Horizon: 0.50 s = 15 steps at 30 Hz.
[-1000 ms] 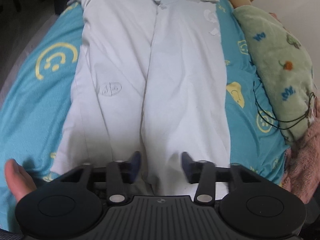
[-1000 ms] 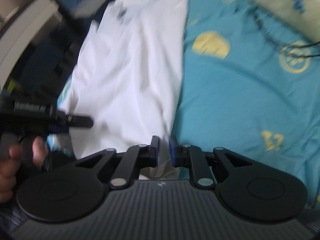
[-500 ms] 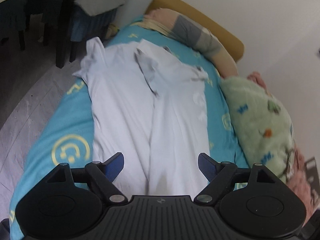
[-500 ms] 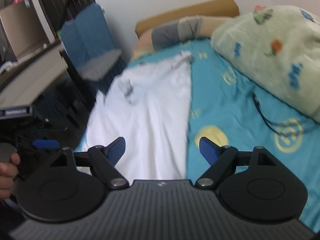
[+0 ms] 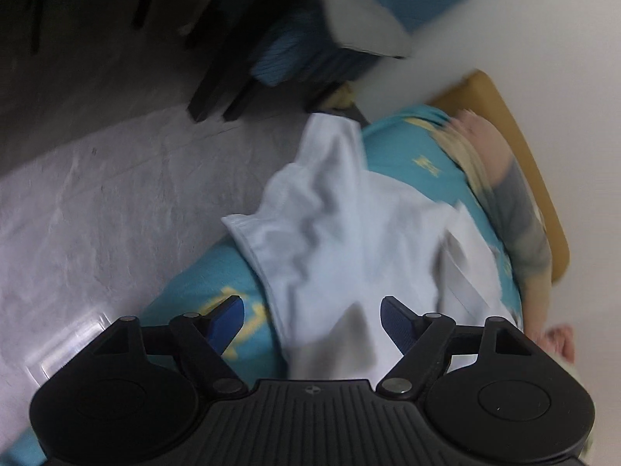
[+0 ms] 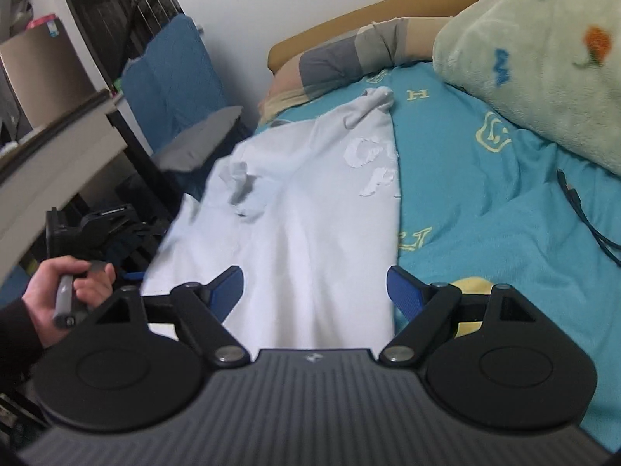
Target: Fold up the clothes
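Observation:
A white polo shirt (image 6: 310,209) lies lengthwise on the teal bedsheet (image 6: 485,202), its sides folded in, white lettering near its right edge. In the left wrist view, which is blurred, the white shirt (image 5: 349,240) shows a sleeve hanging over the bed's left edge near the floor. My left gripper (image 5: 312,310) is open above the shirt with nothing between its fingers. My right gripper (image 6: 314,285) is open too, held over the shirt's near end. A hand (image 6: 66,291) at the left holds the other gripper's handle.
A green patterned blanket (image 6: 543,62) is heaped at the right. A striped pillow (image 6: 349,58) and tan headboard (image 6: 368,19) sit at the far end. A black cable (image 6: 582,209) crosses the sheet. A blue-cushioned chair (image 6: 174,85) and grey floor (image 5: 97,194) flank the bed's left side.
Both grippers opened wide and lifted off the shirt's near hem. The left one has swung left toward the sleeve and floor; the right one now looks up the bed.

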Each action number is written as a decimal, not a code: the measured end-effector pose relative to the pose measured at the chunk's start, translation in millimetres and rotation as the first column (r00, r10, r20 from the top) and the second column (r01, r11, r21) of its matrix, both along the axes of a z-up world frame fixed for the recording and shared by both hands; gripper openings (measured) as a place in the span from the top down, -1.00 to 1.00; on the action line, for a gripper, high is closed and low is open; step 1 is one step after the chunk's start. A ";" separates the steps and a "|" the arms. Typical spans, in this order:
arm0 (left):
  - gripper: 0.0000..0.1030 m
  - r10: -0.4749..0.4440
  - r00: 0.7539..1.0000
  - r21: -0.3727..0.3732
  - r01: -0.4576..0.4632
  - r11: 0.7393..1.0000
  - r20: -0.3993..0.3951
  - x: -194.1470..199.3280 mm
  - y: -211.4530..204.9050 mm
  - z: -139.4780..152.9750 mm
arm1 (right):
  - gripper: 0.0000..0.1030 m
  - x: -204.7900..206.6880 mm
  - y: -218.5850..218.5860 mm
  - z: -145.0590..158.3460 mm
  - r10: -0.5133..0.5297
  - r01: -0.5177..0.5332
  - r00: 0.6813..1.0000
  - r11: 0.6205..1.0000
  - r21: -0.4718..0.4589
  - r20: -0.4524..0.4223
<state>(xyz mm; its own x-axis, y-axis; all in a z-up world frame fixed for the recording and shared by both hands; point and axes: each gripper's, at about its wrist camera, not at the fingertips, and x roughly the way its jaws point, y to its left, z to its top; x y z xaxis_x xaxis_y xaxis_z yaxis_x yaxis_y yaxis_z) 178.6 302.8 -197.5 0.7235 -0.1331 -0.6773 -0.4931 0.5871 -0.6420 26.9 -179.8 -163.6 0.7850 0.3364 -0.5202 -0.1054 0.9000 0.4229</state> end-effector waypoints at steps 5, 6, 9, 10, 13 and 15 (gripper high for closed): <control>-0.50 0.111 0.994 -0.091 -0.109 0.990 0.017 13.9 25.4 -31.7 | -0.60 19.5 1.9 -21.0 0.006 -0.006 1.000 1.000 0.001 -0.026; -0.45 0.124 0.992 -0.108 -0.122 0.987 0.016 16.9 28.7 -37.6 | -0.60 23.4 2.3 -25.2 0.008 -0.008 0.999 1.000 0.002 -0.031; -0.14 0.122 0.993 -0.104 -0.120 0.987 0.010 30.3 33.3 -47.5 | -0.61 31.7 2.8 -32.8 0.011 -0.011 0.999 1.000 0.004 -0.035; -0.02 0.117 0.993 -0.093 -0.115 0.989 0.019 34.9 33.8 -45.9 | -0.61 31.2 2.8 -31.8 0.013 -0.013 1.000 1.000 0.005 -0.028; 0.91 0.088 0.995 -0.011 -0.087 0.996 0.055 47.2 31.5 -31.4 | -0.61 29.0 3.5 -27.8 0.015 -0.015 1.000 1.000 0.001 -0.012; 0.93 0.044 0.995 0.117 -0.054 0.992 0.085 53.3 23.8 -8.7 | -0.61 27.8 5.0 -23.4 0.014 -0.014 1.000 1.000 0.002 -0.003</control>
